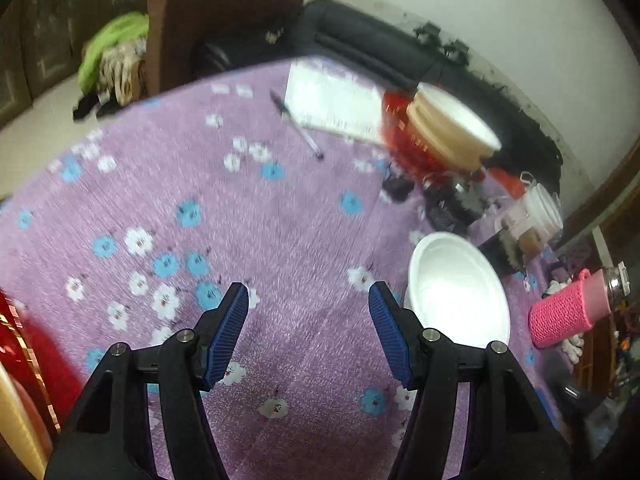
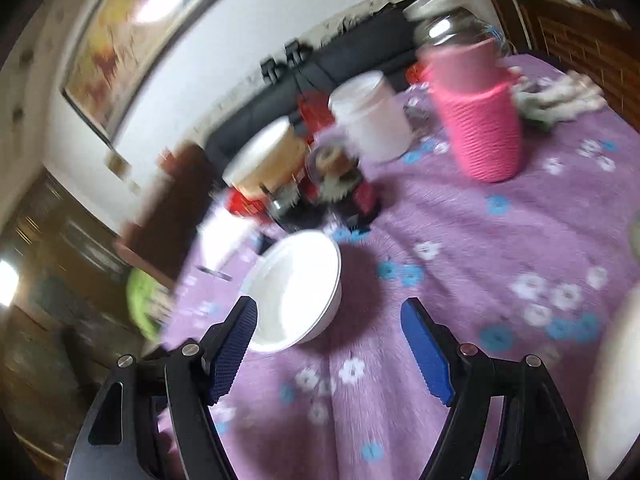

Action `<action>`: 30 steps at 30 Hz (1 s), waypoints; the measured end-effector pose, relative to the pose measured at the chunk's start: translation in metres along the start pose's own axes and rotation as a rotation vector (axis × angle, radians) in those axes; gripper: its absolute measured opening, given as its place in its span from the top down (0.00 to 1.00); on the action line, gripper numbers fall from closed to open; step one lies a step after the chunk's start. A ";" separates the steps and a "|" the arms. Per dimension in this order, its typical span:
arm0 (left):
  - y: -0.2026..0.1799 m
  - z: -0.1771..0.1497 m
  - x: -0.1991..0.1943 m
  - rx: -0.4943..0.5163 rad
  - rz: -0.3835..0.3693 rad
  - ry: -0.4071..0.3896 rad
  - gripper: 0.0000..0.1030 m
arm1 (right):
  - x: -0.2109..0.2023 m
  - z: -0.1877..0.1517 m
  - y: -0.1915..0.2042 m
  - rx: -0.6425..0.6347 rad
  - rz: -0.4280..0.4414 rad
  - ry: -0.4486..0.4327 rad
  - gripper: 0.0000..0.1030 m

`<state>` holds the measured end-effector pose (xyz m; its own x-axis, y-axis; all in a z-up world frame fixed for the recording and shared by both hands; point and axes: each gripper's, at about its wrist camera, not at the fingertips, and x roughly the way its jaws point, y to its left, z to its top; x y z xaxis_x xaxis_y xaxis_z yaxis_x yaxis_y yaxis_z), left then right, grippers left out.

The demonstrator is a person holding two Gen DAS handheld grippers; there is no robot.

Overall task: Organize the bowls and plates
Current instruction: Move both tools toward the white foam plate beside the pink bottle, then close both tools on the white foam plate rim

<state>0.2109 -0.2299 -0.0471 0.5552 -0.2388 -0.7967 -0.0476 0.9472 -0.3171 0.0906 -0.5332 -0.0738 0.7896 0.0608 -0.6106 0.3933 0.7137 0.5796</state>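
A white bowl (image 2: 296,292) sits upright on a purple flowered tablecloth (image 2: 460,240) as two handheld claws, both spread wide and gripping nothing, hang above the cloth. In the right wrist view the right gripper (image 2: 332,344) looks almost straight at the bowl, which lies just ahead and slightly left of the gap between the blue pads, its near rim close to the left pad (image 2: 234,350) though apparently not touching it. In the left wrist view the same bowl (image 1: 460,292) sits off to the right, just beyond the right-hand pad and outside the span of the left gripper (image 1: 308,328), whose jaws frame only bare cloth. By that reading, the right claw is the nearer and better lined up; a small shift left and forward would likely bring the rim between its pads. The bowl is round, so it offers no long axis and the rim can be taken from any side. Behind it, at the far side of the table, stand a tilted cream container (image 2: 268,164) against something red, a white tub (image 2: 372,116) and a pink knit-sleeved bottle (image 2: 480,120), all apart from the bowl. A pale curved edge at the far right of the right wrist view may be another dish, but blur makes that uncertain.
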 end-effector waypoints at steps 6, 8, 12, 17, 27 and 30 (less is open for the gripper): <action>0.010 0.004 0.013 -0.037 -0.040 0.077 0.40 | 0.035 -0.004 0.021 -0.025 -0.107 -0.031 0.31; 0.011 0.004 0.016 -0.033 -0.041 0.091 0.40 | 0.038 -0.003 0.018 -0.004 -0.136 -0.037 0.31; 0.012 0.006 0.018 -0.036 -0.052 0.101 0.40 | 0.047 0.003 0.007 0.054 -0.170 0.006 0.33; 0.015 0.007 0.026 -0.041 -0.051 0.124 0.40 | 0.075 -0.004 0.007 0.071 -0.166 0.104 0.79; 0.005 0.004 0.026 0.014 -0.098 0.169 0.40 | 0.047 -0.023 -0.030 0.233 -0.031 0.180 0.94; -0.007 0.003 0.019 0.084 -0.144 0.170 0.40 | 0.020 -0.032 -0.041 0.207 -0.031 0.183 0.94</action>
<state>0.2245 -0.2404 -0.0579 0.4035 -0.3991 -0.8234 0.0950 0.9133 -0.3961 0.0748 -0.5386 -0.1272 0.6846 0.1798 -0.7064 0.5187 0.5607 0.6454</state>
